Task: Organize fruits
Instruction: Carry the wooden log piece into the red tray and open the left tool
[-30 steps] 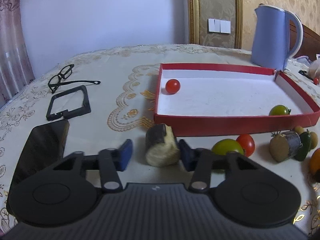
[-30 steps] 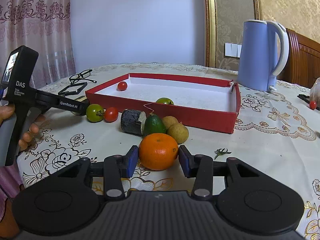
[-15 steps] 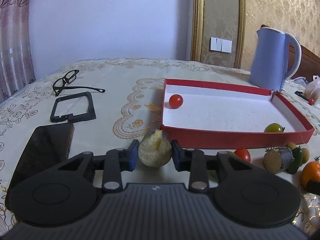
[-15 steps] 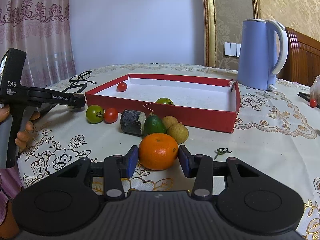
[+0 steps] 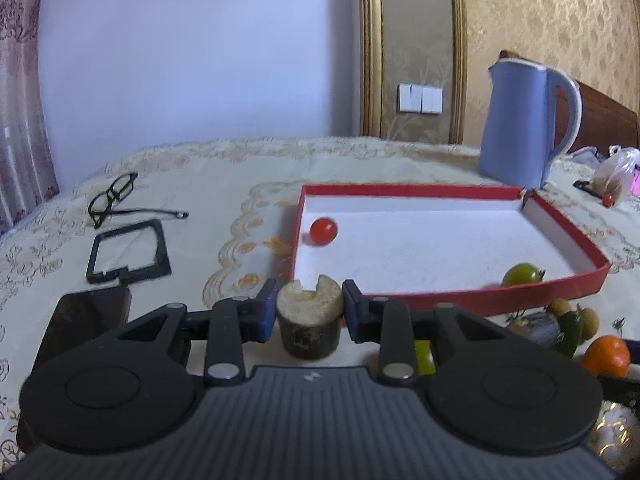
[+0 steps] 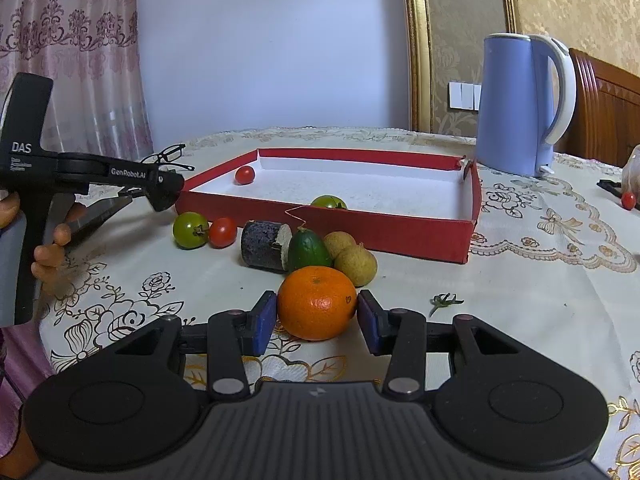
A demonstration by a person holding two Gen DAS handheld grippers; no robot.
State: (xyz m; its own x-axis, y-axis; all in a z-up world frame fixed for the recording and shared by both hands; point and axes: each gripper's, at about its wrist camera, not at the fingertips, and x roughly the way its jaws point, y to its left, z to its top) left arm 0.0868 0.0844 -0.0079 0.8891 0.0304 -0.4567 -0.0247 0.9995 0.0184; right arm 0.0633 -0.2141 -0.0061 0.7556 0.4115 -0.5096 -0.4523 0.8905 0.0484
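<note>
- The left tongs (image 5: 309, 312) grip a short cylindrical chunk (image 5: 309, 322) with a dark skin and a pale cut top; both blue pads (image 5: 267, 310) press its sides. The jaws have just been closing on it.
- The chunk is upright, held just before the near wall of the red box (image 5: 460, 302).
- Inside the box lie a red cherry tomato (image 5: 323, 230) near the left wall and a green tomato (image 5: 522, 274) by the near right corner.
- The right tongs (image 6: 317, 317) stand narrow around an orange (image 6: 317, 303) on the bench (image 6: 520, 280); the left pad touches its side, and on the right I cannot tell whether the pad touches it.
- Behind the orange cluster a dark avocado (image 6: 309, 248), two yellowish round fruits (image 6: 355, 265) and a second dark-skinned chunk (image 6: 265, 245) lying on its side.
- Left of these, a green tomato (image 6: 190, 230) and a red tomato (image 6: 223, 232) touch each other, in front of the box.
- A blue kettle (image 6: 520, 104) stands beyond the box's far right corner.
- Glasses (image 5: 114, 198), a black frame (image 5: 128, 251) and a dark phone (image 5: 86, 320) lie to the left.
</note>
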